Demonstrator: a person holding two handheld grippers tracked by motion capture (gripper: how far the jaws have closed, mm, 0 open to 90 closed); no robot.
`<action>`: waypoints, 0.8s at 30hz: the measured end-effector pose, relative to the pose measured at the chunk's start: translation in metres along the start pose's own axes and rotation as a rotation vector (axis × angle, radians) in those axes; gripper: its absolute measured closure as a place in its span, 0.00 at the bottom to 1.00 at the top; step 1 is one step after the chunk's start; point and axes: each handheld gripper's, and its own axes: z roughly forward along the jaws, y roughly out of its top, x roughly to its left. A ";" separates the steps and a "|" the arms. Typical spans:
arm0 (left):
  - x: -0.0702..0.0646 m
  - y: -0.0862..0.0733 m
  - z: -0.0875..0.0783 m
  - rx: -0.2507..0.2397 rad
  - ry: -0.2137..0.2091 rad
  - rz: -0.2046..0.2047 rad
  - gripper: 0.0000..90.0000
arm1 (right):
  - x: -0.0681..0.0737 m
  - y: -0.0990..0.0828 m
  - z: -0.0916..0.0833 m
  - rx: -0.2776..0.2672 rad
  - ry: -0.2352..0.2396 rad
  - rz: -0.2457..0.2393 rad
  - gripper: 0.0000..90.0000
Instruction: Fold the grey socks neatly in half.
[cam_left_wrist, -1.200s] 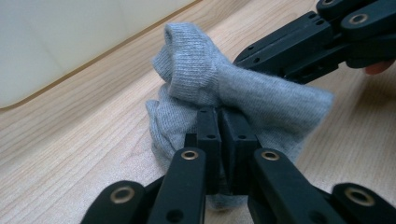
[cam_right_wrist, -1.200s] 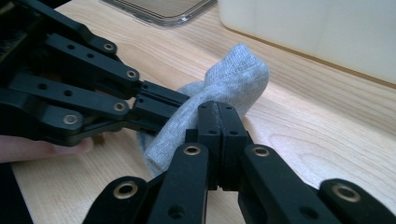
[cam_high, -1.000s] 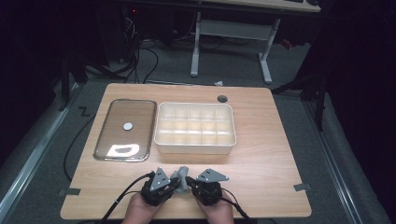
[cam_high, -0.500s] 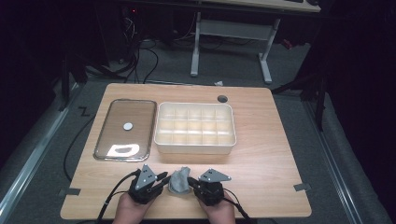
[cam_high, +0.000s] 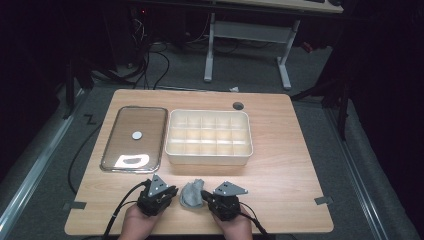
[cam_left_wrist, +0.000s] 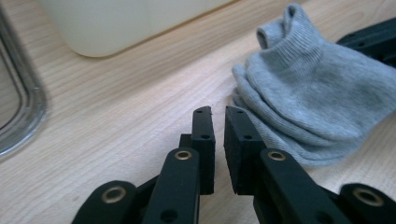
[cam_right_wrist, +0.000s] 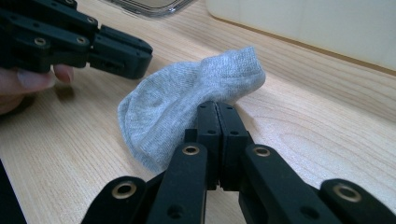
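Sock (cam_high: 192, 195) lies near table's (cam_high: 280, 200) front edge, between both grippers.

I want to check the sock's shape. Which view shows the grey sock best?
The left gripper view: the grey sock lies unobstructed, folds and cuff clear. The right gripper view has jaws before it; the high view shows a small lump.

Light wood table (cam_high: 280, 165) with a dark round hole (cam_high: 238, 105) near its far edge. On it: clear lid with metal rim (cam_high: 134, 138) at left, cream compartment tray (cam_high: 208, 137) just beside it to the right, grey sock (cam_high: 191, 194) crumpled near the front edge, apart from the tray.
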 end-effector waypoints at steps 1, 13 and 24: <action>-0.001 0.000 0.001 0.003 -0.004 0.003 0.92 | 0.000 0.000 0.000 0.000 0.000 0.000 1.00; -0.014 0.000 0.004 0.013 -0.031 0.038 0.91 | 0.001 0.000 -0.001 -0.005 0.015 -0.002 1.00; -0.033 0.010 0.014 -0.002 -0.052 0.062 0.91 | 0.001 0.002 -0.004 -0.015 0.003 -0.004 0.99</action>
